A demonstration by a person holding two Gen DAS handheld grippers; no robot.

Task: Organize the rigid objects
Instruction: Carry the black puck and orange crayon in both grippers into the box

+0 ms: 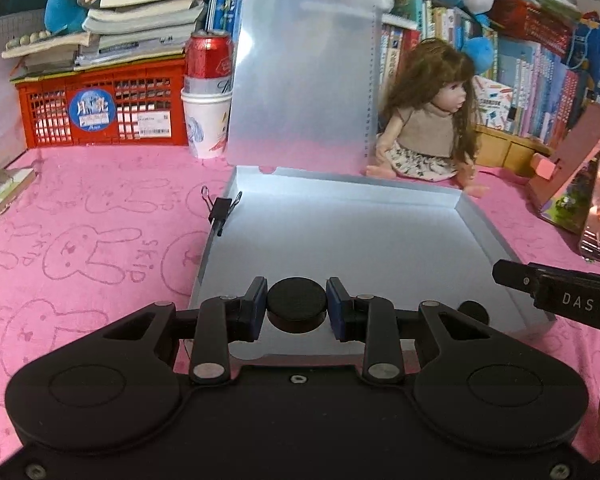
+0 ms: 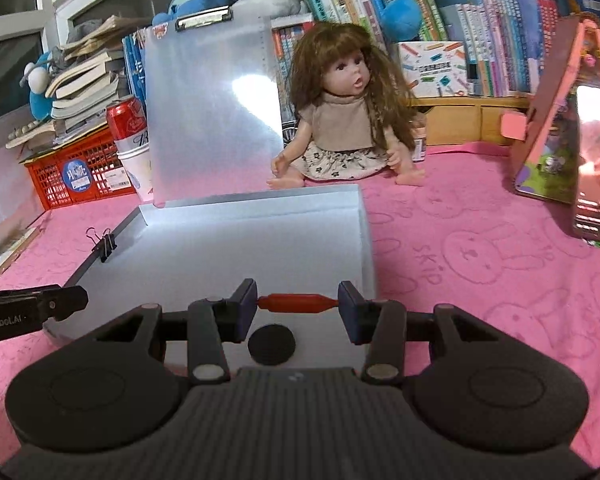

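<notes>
An open translucent plastic case lies on the pink cloth, its lid standing upright at the back. My left gripper is shut on a black round disc over the case's near end. My right gripper is shut on a red rod-shaped piece, held lengthwise between the pads above the case. A black disc shows below the rod in the right wrist view; whether it rests in the case I cannot tell. A black binder clip grips the case's left wall.
A doll sits behind the case on the right. A red can on a paper cup and a red crate stand at the back left. Books line the back. A pink toy box stands at the right.
</notes>
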